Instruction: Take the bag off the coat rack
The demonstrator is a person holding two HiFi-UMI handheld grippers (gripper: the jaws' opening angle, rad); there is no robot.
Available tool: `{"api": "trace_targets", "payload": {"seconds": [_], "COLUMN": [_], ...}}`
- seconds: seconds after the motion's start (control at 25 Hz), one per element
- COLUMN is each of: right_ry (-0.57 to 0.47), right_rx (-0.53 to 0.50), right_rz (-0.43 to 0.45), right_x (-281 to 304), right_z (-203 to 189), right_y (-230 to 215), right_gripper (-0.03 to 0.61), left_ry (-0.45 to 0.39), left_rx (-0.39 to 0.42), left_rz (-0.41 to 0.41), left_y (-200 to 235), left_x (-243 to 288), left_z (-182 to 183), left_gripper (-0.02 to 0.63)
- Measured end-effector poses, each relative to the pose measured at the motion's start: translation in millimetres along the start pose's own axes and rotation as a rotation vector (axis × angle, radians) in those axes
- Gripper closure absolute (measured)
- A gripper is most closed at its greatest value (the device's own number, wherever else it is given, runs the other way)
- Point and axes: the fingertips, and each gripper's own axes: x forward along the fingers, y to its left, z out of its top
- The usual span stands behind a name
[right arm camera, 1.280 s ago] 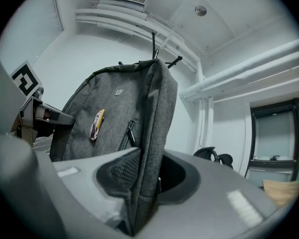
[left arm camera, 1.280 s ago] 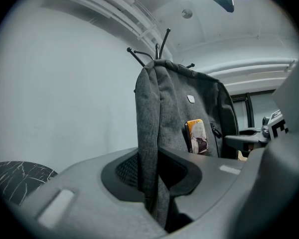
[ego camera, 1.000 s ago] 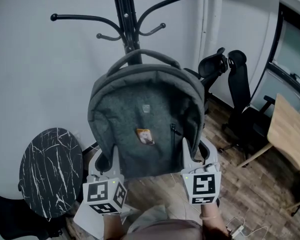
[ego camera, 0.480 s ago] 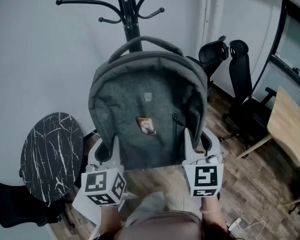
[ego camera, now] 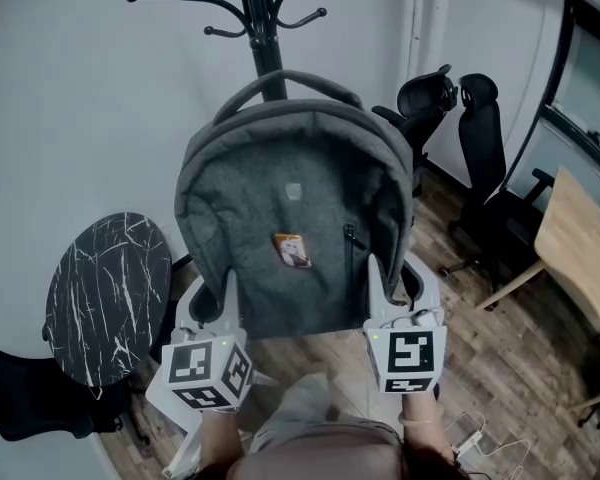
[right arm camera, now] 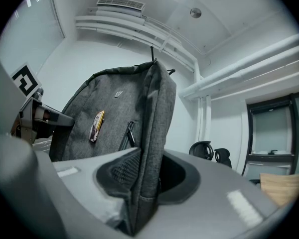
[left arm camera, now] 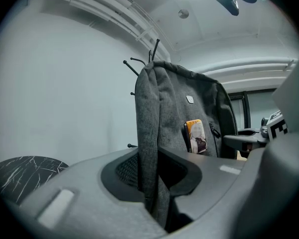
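A grey felt backpack with a small orange tag hangs in the air in front of the black coat rack, its top handle below the hooks and apart from them. My left gripper is shut on the bag's lower left edge. At the lower right edge my right gripper is shut on the same backpack. Each gripper view shows the bag's side seam pinched between the jaws, with the backpack standing upright above them.
A round black marble table stands at the left by the white wall. Black office chairs are at the right, with a wooden desk beyond. Dark cloth lies on the wood floor at lower left.
The backpack, held by both grippers, has come lower and away from the rack's hooks. The rack's top has slid up out of the head view.
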Motion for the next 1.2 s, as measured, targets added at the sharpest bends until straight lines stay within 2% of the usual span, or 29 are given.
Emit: {"api": "trace_targets", "payload": {"seconds": [1.2], "right_ry": [0.005], "right_rx": [0.016], "right_rz": [-0.019], "right_x": [-113.8], "right_z": [-15.3], "right_y": [8.2], "right_gripper": [0.482], "left_ry": [0.018], "left_rx": [0.010], "left_rz": [-0.020], "left_y": [-42.4], "left_x": [-100.5], "left_z": [-23.4], "left_gripper": [0.536]}}
